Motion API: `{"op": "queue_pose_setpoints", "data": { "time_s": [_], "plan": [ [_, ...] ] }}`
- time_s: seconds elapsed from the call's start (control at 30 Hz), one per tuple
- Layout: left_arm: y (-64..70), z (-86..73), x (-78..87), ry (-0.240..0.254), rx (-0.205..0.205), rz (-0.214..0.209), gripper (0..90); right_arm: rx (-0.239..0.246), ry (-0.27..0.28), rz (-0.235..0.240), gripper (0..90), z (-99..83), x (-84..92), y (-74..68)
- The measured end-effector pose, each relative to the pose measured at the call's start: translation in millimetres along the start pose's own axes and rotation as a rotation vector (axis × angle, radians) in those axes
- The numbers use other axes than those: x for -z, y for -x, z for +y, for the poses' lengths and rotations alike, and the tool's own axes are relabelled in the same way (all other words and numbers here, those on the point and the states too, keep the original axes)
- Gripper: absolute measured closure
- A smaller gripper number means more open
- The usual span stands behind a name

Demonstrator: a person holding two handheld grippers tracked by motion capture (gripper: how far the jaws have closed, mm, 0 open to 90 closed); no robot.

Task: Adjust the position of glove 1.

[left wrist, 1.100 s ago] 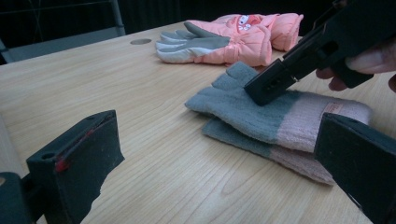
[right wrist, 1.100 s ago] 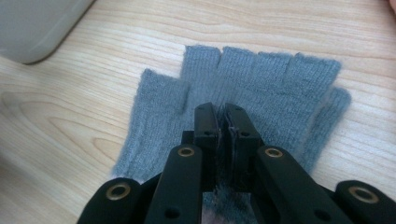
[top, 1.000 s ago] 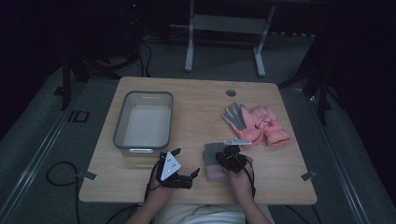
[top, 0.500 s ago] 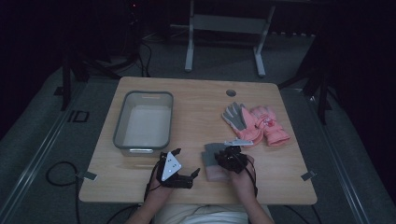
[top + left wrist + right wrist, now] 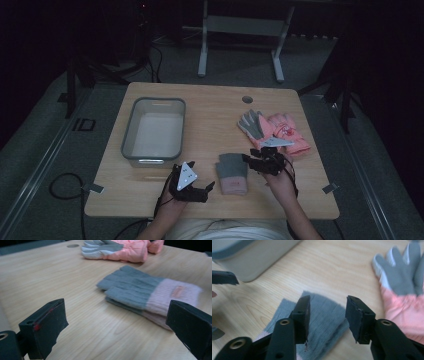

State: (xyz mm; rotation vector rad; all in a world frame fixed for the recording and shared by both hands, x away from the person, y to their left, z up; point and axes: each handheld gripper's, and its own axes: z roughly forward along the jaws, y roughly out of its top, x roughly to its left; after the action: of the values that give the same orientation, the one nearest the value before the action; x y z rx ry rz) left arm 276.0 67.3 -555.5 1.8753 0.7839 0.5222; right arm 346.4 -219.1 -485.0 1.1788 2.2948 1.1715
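Observation:
A knitted glove point(image 5: 232, 172), grey with a pink cuff, lies flat near the table's front edge. My right gripper point(image 5: 251, 159) hovers just to its right; its jaws have just been opening and nothing is between them. In the right gripper view the glove's grey part point(image 5: 284, 307) lies under the parted jaws of the right gripper point(image 5: 327, 313). My left gripper point(image 5: 206, 190) rests left of the glove, open and holding nothing. The left gripper view has the glove point(image 5: 140, 290) ahead of the wide jaws of the left gripper point(image 5: 117, 312).
A grey plastic tray point(image 5: 129, 131) stands at the table's left, its wall point(image 5: 257, 257) near the right gripper. A pair of pink and grey padded gloves point(image 5: 275, 130) lies at the right, also far off point(image 5: 125, 250) and close by point(image 5: 402, 290). A round hole point(image 5: 247, 99) marks the back.
The right gripper has opened, lifted off the knitted glove and drawn back to the right. The glove now lies uncovered on the table. The left gripper has stayed put.

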Motion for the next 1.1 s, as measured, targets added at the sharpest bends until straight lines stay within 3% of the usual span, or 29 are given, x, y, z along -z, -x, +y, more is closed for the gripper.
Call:
{"op": "queue_pose_setpoints", "data": {
  "time_s": [0.17,0.23,0.3,0.4,0.47,0.53,0.63,0.7,0.77,1.1],
  "plan": [
    [6.0,15.5,-7.8,-0.040,0.038,-0.131,5.0,0.039,0.032,0.038,51.7,8.5,4.6,13.5],
    [11.8,22.4,-13.6,-0.056,0.024,-0.182,5.2,0.044,0.033,0.051,51.8,11.8,2.8,16.5],
    [20.1,28.9,-20.4,-0.087,-0.021,-0.220,5.2,0.033,0.033,0.065,52.4,15.2,0.0,18.9],
    [31.3,34.5,-27.2,-0.121,-0.124,-0.289,5.2,0.034,0.037,0.091,53.0,18.7,-4.7,20.0],
    [37.6,35.9,-30.8,-0.134,-0.181,-0.311,5.8,0.047,0.028,0.086,53.0,19.4,-9.2,19.2],
    [42.1,36.6,-34.2,-0.146,-0.230,-0.324,9.9,0.043,0.017,0.092,53.3,18.5,-14.8,20.4],
    [44.4,37.7,-39.2,-0.167,-0.271,-0.330,13.7,0.021,-0.001,0.097,54.3,15.6,-23.9,23.7],
    [44.0,39.1,-39.9,-0.162,-0.269,-0.336,14.1,0.005,-0.019,0.074,55.4,13.2,-29.8,26.0],
    [43.3,40.2,-39.6,-0.160,-0.282,-0.318,14.2,-0.007,-0.036,0.083,56.0,10.6,-34.7,28.0],
    [35.1,36.1,-31.8,-0.134,-0.218,-0.322,14.3,0.028,-0.101,0.108,59.7,-9.2,-41.4,3.8]
  ]
}}
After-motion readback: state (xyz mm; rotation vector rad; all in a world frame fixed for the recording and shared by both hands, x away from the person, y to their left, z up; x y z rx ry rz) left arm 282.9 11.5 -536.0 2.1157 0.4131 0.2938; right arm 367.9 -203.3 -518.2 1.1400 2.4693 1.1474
